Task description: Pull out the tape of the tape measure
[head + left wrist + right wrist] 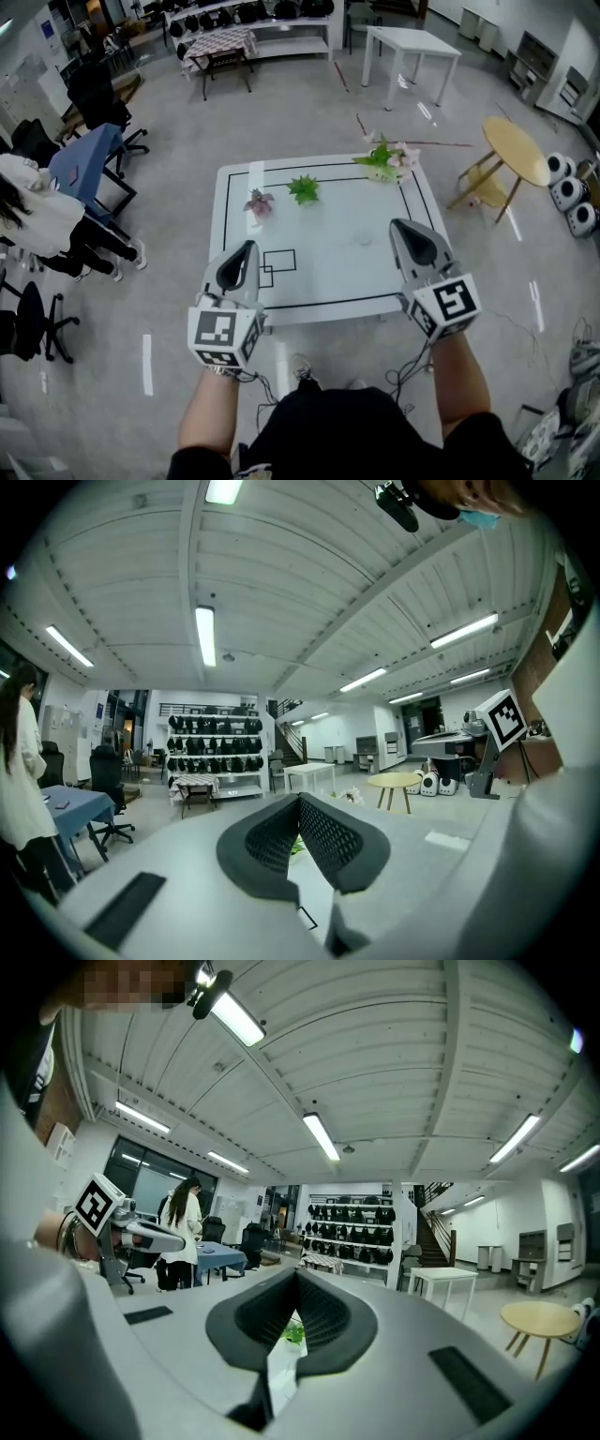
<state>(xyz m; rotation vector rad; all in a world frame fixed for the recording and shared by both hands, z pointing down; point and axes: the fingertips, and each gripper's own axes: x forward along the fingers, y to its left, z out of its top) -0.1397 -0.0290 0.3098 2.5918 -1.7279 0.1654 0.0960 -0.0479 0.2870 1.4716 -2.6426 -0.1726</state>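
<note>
**A:** Where's the tape measure? I can't find it.

**B:** Neither can I. No view shows one, not on the bench (347, 272) and not in either gripper. The left gripper (247, 249) has its fingers pressed together with nothing between them. The right gripper (403, 227) is the same, closed and empty. Both hang over the bench's near edge, one towards each near corner.

**A:** So what is on the bench?

**B:** Three plants. There is one pink-flowered sprig (259, 202) towards the far left corner and one green leafy sprig (303, 189) just beside it. One bunch with pale blossoms (384, 159) sits at the far edge, towards the right corner. There are also two black outlined boxes (278, 262), overlapping, near the left gripper.

**A:** What could go wrong from here?

**B:** I'd say the start itself. With all the fingers shut, neither gripper can take a case or a tape tip until it opens, and a closed tip would only shove a small case across the bench. Later on, if just one gripper holds and the other slips off the tip, I'd expect the tape to snap back in. A reach towards the far edge could also topple one of the sprigs, which look light.
</note>
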